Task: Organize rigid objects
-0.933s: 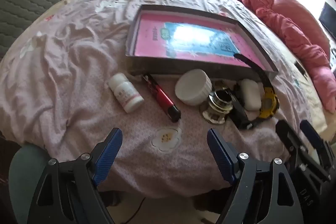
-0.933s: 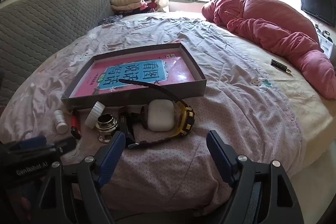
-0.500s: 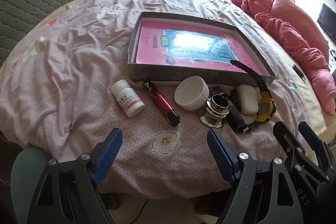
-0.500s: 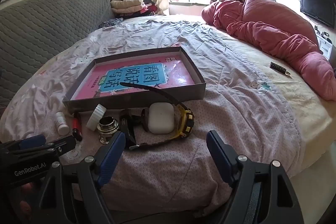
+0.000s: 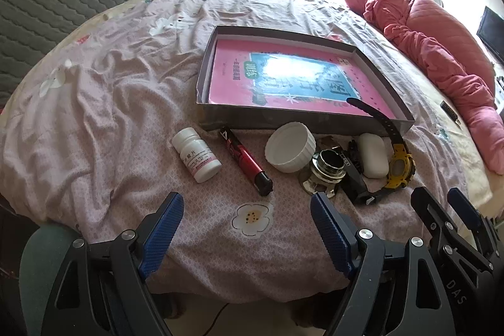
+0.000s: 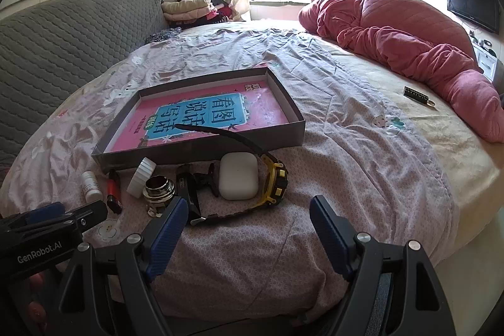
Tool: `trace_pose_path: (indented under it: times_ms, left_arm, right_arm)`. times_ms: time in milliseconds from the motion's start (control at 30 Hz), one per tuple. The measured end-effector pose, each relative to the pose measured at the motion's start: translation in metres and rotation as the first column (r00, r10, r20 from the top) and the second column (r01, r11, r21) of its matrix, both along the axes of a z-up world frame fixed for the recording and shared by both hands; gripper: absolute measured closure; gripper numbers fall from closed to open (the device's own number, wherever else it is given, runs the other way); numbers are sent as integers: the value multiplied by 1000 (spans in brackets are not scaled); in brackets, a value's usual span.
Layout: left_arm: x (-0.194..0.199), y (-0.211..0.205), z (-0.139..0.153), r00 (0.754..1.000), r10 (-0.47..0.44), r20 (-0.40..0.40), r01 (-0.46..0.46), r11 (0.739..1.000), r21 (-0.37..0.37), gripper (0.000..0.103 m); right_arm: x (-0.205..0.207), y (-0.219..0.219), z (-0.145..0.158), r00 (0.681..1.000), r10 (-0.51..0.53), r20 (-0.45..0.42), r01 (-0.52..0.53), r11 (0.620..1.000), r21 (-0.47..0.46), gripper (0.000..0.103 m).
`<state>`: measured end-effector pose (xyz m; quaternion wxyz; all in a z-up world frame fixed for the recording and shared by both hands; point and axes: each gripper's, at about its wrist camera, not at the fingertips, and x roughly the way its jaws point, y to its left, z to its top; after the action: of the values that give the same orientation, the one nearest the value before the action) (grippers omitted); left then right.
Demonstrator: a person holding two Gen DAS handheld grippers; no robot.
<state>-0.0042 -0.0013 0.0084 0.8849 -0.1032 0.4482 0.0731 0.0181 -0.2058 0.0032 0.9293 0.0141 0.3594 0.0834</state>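
So far nothing has been sorted: the tray (image 5: 302, 117) holds only a pink book (image 5: 293, 77), w/ one end of the watch (image 5: 398, 166) strap draped over its near wall. All small items are lined up on the bed (image 5: 110, 103) just in front of the tray: pill bottle (image 5: 197, 159), red-black pen (image 5: 245, 161), white cap (image 5: 290, 150), metal fitting (image 5: 326, 172), earbud case (image 5: 373, 155) & watch. Case, fitting & watch are bunched close together; bottle and pen lie apart from each other. Presumably every item is still to be moved into the tray.

Left claw (image 5: 245, 224) is held wide open & empty at the bed edge, short of the pen and bottle, a printed flower between its tips. Right claw (image 6: 247, 221) is likewise spread open, nothing held, w/ watch and case just ahead of it.
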Motion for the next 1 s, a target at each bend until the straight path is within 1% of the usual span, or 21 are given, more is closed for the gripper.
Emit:
trace_pose_path:
  times_ms: [600, 1000]
  left_arm:
    - [2, 2, 2, 1000, 4, 6, -4, 1000, 8, 19]
    - [3, 0, 1, 1000, -11, 6, 11, 1000, 3, 19]
  right_arm:
    - [0, 1, -1, 1000, -5, -1, 5, 1000, -7, 24]
    - [1, 2, -3, 1000, -5, -9, 5, 1000, -7, 24]
